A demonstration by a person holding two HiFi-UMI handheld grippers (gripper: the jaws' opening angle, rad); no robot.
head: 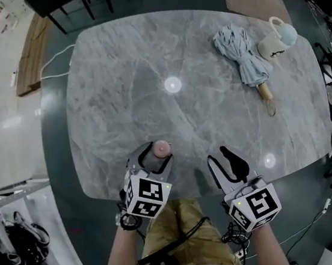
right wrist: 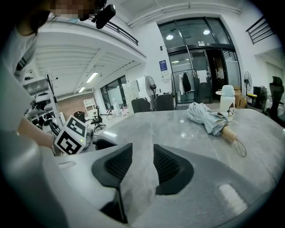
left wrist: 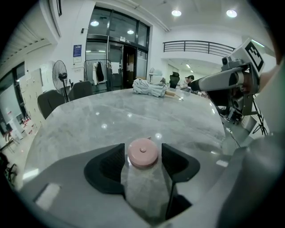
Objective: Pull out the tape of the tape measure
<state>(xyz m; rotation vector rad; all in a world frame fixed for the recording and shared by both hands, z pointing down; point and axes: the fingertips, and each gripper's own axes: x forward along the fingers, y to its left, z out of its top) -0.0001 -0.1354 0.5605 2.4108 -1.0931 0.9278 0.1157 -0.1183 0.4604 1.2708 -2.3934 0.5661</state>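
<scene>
Jaws on the left gripper (head: 155,155) stood wide, tilted down toward the grey marble surface (head: 146,71), with the pink round tape measure (left wrist: 142,153) lying flat between their tips. A narrow gap showed on either side of the case, so the pads looked close to it without pressing, and I judged this the approach to a grasp, not yet a hold. That spread made sense: the case was nearly as broad as the opening, and it needed pinning across its round sides before any tape could be drawn from it. No tape end or pull tab could be made out from here, so which way the tape would run stayed unclear. To the right, the right gripper (right wrist: 141,152) hung low over the near edge of the same surface, its jaws parted and nothing but bare marble between them. The tape measure lay off to its left, well apart from its tips. It seemed to be waiting as the free tool, ready to take the tab once the case was steadied. Far ahead of that gripper and to its right lay a folded grey umbrella (head: 242,55) with a white cup (head: 273,45) just beside it, both clear of the work.
</scene>
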